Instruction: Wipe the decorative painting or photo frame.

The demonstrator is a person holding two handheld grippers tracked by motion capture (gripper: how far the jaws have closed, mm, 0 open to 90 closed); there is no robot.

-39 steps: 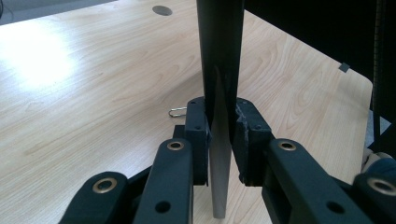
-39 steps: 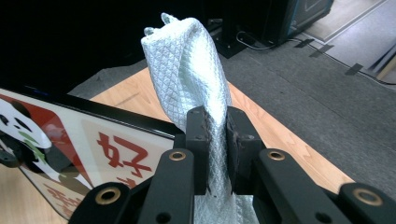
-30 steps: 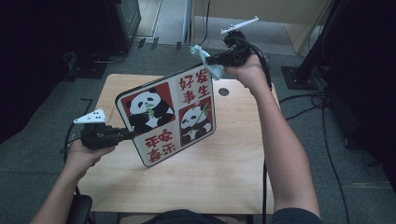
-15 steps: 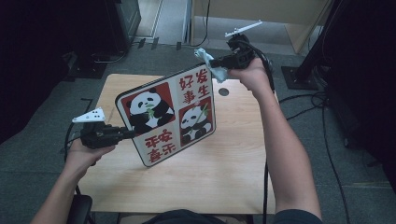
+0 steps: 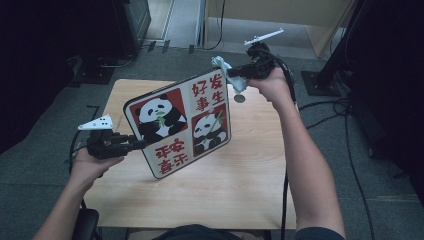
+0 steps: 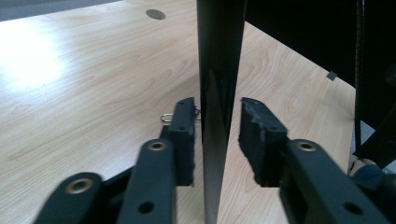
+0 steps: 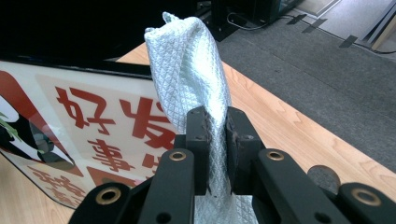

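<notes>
Above the middle of the desk (image 5: 240,195) the panda board (image 5: 180,127) hangs tilted, and since a second ago the left tool (image 6: 217,135), placed as before at the board's lower left edge, has been opening its jaws, which now stand slightly off the board's thin edge with that edge between them. Near the far right corner the right tool (image 7: 217,140), barely shifted, stays clamped on the white cloth (image 7: 187,65), pressed against the board's top corner. A round hole (image 5: 240,98) lies in the desk behind.
</notes>
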